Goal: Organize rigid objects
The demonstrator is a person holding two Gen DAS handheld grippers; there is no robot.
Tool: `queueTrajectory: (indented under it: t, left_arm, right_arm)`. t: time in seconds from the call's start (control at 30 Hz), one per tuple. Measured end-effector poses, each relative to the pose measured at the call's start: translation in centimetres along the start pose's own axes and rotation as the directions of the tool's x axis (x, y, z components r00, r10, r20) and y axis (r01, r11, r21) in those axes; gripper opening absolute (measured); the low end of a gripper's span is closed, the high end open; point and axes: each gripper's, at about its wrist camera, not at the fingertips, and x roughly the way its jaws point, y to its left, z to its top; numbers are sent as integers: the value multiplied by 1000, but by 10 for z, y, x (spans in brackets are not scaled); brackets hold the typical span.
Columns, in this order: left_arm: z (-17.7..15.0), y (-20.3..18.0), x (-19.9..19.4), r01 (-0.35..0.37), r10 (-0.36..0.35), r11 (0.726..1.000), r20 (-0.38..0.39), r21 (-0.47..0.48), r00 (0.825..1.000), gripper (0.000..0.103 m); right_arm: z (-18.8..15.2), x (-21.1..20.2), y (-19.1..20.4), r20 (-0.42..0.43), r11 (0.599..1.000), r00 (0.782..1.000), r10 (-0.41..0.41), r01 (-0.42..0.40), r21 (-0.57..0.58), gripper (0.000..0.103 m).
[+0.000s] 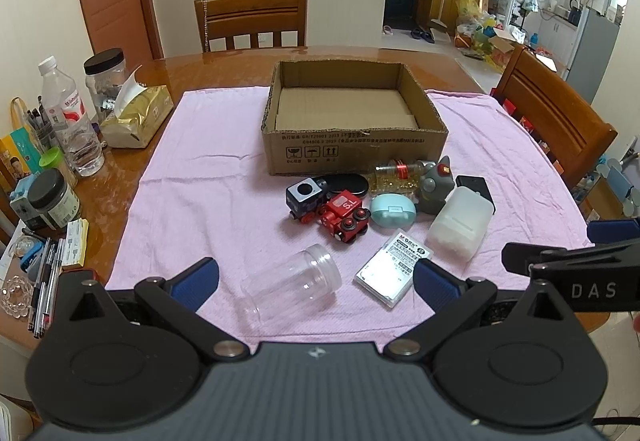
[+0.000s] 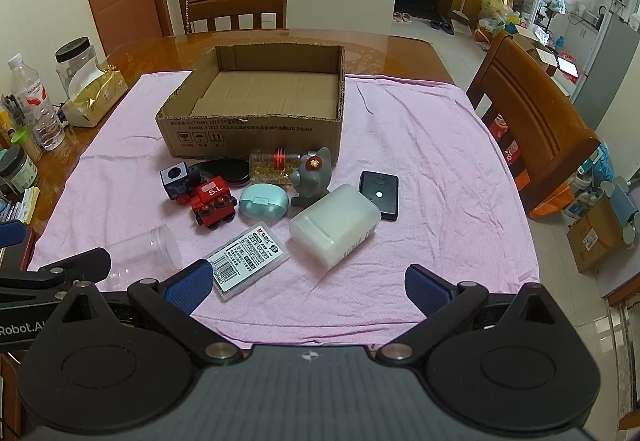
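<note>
An empty cardboard box (image 1: 354, 153) (image 2: 256, 139) stands on a pink cloth (image 1: 208, 177) (image 2: 432, 177). In front of it lie a clear jar (image 1: 290, 287) (image 2: 148, 255) on its side, a flat labelled case (image 1: 394, 267) (image 2: 250, 259), a frosted white box (image 1: 460, 223) (image 2: 334, 225), a red toy train (image 1: 344, 217) (image 2: 212, 203), a dark blue cube toy (image 1: 306, 195) (image 2: 176, 179), a teal case (image 1: 392, 211) (image 2: 264, 203), a grey figurine (image 1: 436, 185) (image 2: 314, 179), a black device (image 1: 476, 187) (image 2: 380, 193) and a bottle of yellow beads (image 1: 400, 173) (image 2: 276, 163). My left gripper (image 1: 316, 281) is open near the jar. My right gripper (image 2: 308, 287) is open near the flat case.
Wooden chairs (image 1: 252, 21) (image 2: 532, 121) stand behind and right of the table. At the table's left edge stand a water bottle (image 1: 70, 121), dark-lidded jars (image 1: 54, 197), a gold tissue pack (image 1: 138, 117) and pens (image 1: 44, 289). The right gripper's body (image 1: 580, 273) shows at the left wrist view's right edge.
</note>
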Motion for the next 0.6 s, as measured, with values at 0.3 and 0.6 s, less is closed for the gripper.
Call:
queueTrajectory:
  t: [0.3, 0.6]
  left_arm:
    - [1, -1, 0, 1, -1, 1000, 1, 3, 1000, 102]
    - [1, -2, 0, -1, 1, 1000, 1, 4, 1000, 102]
  right_arm:
    - [2, 1, -1, 2, 1000, 1000, 0, 0, -2, 103]
    - [3, 1, -2, 3, 1000, 1000, 2, -2, -4, 103]
